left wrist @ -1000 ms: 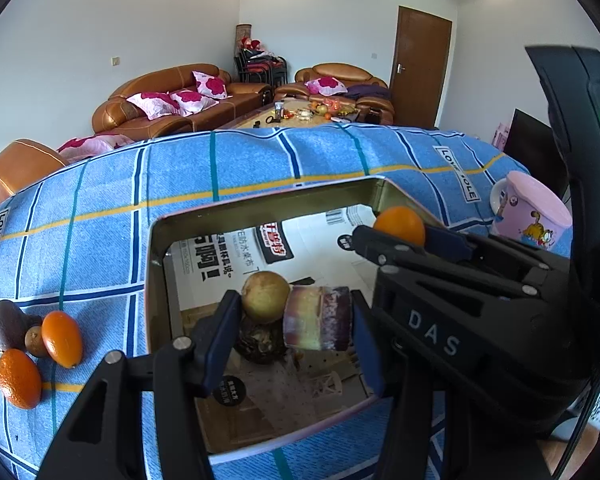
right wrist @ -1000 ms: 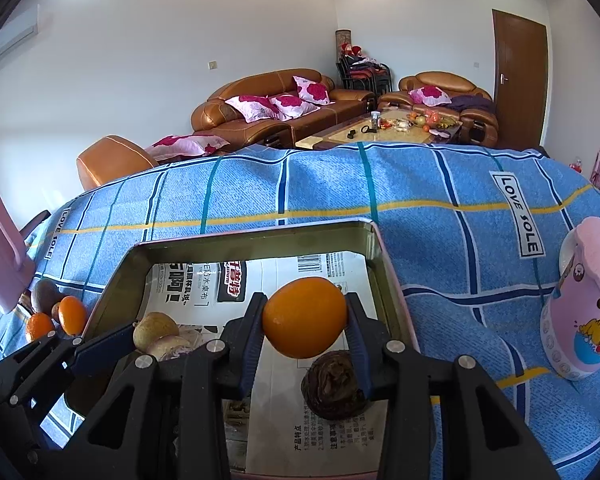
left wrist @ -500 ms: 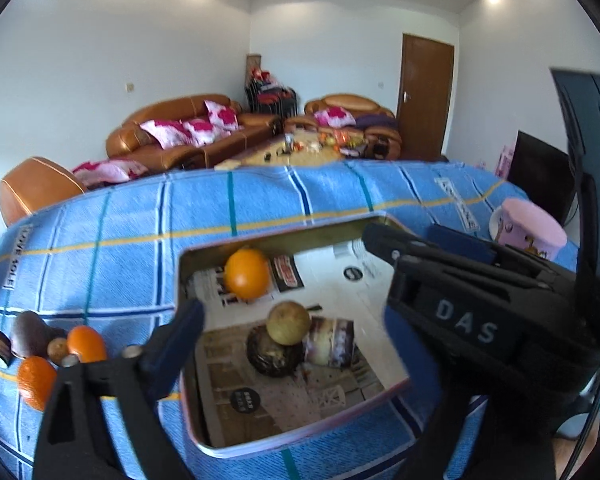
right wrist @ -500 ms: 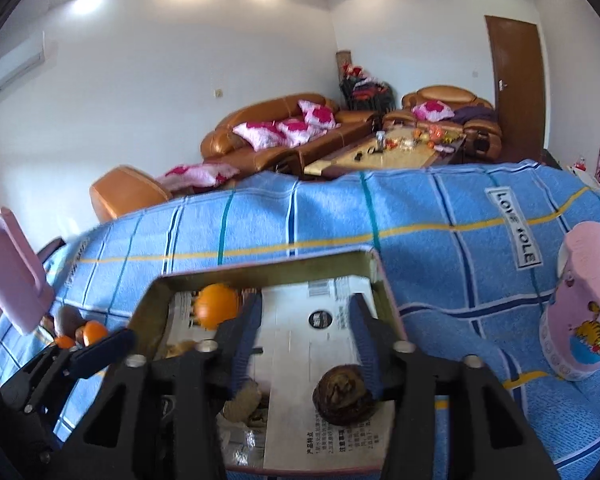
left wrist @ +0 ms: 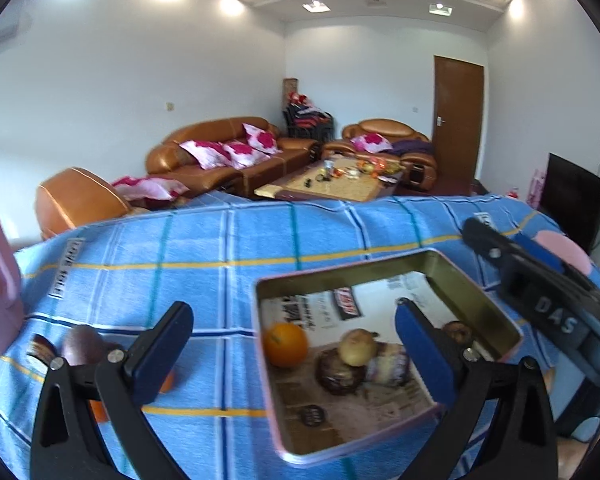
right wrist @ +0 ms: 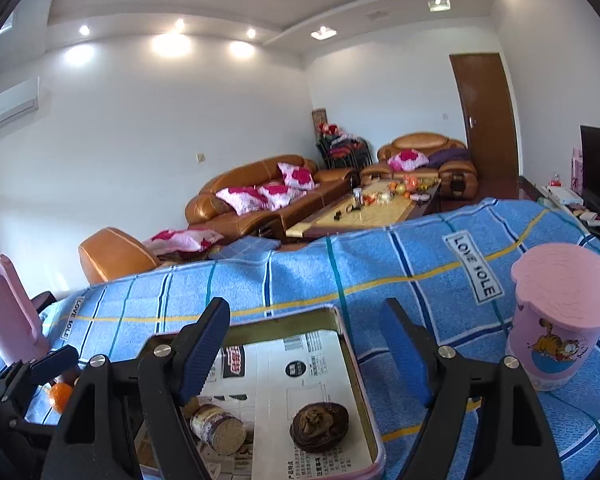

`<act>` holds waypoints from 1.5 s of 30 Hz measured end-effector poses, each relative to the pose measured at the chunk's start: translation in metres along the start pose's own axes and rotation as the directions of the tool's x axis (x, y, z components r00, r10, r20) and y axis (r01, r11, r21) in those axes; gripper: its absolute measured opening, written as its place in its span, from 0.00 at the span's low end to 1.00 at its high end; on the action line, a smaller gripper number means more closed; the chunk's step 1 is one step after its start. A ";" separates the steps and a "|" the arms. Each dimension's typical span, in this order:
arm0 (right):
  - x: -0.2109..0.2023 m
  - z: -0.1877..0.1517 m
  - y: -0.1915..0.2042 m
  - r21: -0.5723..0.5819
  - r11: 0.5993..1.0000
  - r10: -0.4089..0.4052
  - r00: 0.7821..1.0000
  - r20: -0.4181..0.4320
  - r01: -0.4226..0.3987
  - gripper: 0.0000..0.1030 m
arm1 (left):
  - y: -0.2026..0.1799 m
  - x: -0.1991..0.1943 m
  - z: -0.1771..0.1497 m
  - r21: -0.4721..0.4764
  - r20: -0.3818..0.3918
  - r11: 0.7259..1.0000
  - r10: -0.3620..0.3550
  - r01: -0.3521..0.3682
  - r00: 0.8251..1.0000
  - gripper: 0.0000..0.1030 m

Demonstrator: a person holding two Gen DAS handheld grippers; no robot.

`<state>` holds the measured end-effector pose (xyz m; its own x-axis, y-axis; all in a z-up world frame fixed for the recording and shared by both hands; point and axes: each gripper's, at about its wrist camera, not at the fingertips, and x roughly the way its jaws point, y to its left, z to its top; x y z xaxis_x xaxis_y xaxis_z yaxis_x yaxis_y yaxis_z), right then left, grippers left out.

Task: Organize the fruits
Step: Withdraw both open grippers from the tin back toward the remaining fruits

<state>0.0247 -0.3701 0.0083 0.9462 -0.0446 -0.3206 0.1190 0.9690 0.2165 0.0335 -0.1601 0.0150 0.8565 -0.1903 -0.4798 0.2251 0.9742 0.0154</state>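
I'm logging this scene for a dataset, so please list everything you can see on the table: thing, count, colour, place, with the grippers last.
Tin: one, gold inside, paper-lined, on the cloth.
Orange: one, in the tin, left side.
Yellow-brown fruit: one, in the tin, on a dark fruit.
Dark wrinkled fruit: one, brown, tin's right side.
Small jar: one, on its side in the tin.
Loose fruit: several, dark and orange, left of the tin.
Pink cup: one, lidded, right of the tin.
Tablecloth: blue check.
Left gripper: open, empty.
Right gripper: open, empty.
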 end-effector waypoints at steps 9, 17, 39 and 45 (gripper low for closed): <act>-0.008 -0.003 0.014 -0.079 0.997 -0.020 0.999 0.045 0.023 0.76 | 0.017 -0.004 -0.009 0.020 0.028 0.995 0.095 -0.096 0.995 1.00; -0.013 -0.005 0.021 -0.111 0.993 -0.038 0.998 0.054 0.044 0.76 | 0.033 -0.011 -0.020 -0.021 0.014 0.995 0.099 -0.099 0.995 1.00; -0.023 -0.019 0.049 -0.154 0.985 -0.077 0.997 -0.016 0.074 0.76 | 0.099 -0.030 -0.028 0.010 -0.022 0.986 0.169 -0.169 0.985 1.00; -0.025 -0.026 0.076 -0.152 0.988 -0.034 0.998 -0.044 0.027 0.76 | 0.125 -0.029 -0.031 0.013 -0.018 0.979 0.204 -0.204 0.979 1.00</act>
<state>0.0026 -0.2891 0.0087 0.9274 -0.0670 -0.3680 0.0977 0.9931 0.0653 0.0223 -0.0289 0.0037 0.8758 0.0147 -0.4825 0.0520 0.9909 0.1245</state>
